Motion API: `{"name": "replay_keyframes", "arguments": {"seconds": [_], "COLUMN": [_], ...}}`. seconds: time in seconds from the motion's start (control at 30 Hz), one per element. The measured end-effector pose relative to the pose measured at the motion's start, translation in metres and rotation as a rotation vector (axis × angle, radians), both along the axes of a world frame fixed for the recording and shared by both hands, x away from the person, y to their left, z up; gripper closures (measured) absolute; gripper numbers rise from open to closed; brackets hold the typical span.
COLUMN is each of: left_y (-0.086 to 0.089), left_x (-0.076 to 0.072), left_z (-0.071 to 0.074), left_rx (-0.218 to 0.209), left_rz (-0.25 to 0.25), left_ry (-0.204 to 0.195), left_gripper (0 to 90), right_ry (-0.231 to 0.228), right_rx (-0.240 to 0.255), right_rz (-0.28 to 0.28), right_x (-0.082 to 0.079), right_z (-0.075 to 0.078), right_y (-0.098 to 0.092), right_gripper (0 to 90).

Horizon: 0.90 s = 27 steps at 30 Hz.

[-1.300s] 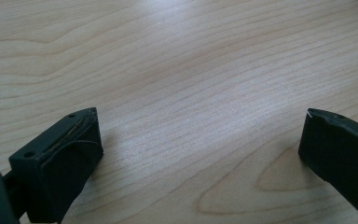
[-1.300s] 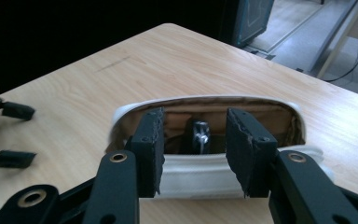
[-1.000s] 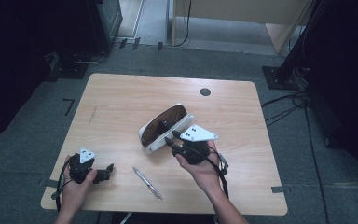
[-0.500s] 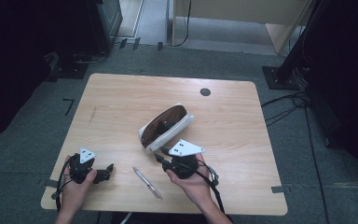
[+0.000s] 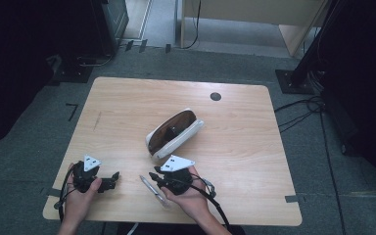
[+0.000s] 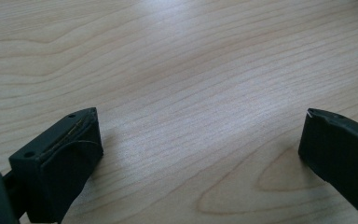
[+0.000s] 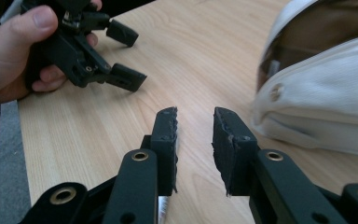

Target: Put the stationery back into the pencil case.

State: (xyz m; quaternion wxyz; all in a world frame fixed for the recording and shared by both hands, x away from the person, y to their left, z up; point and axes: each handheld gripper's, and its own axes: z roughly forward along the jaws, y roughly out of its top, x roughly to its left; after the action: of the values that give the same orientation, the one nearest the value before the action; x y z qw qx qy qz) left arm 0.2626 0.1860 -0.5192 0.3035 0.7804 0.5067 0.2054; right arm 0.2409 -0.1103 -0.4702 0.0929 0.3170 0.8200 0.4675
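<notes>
Here my right tool (image 5: 152, 175) hung just over the pen (image 5: 153, 190) on the tabletop (image 5: 127, 105), its jaws just closing, a narrow gap left and nothing between them. My left tool (image 5: 113, 179) stood wide apart, empty. The case (image 5: 175, 133) lay just beyond.

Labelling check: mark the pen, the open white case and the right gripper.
pen (image 5: 152, 190): high view, middle of its barrel.
open white case (image 5: 185, 138): high view, white outer shell.
right gripper (image 7: 195, 122): right gripper view, midway between fingertips.
</notes>
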Motion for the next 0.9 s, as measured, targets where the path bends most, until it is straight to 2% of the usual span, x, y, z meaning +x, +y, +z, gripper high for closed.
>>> {"name": "replay_keyframes", "arguments": {"seconds": [0.3, 0.9], "left_y": [0.0, 0.0], "left_x": [0.0, 0.0], "left_z": [0.0, 0.0], "left_rx": [0.0, 0.0], "left_rz": [-0.003, -0.004], "left_ry": [0.0, 0.0], "left_gripper": [0.0, 0.0], "right_ry": [0.036, 0.091], "right_rx": [-0.051, -0.126], "right_rz": [0.032, 0.057], "right_x": [0.004, 0.011], "right_z": [-0.019, -0.039], "right_y": [0.019, 0.039], "right_gripper": [70.8, 76.8]}}
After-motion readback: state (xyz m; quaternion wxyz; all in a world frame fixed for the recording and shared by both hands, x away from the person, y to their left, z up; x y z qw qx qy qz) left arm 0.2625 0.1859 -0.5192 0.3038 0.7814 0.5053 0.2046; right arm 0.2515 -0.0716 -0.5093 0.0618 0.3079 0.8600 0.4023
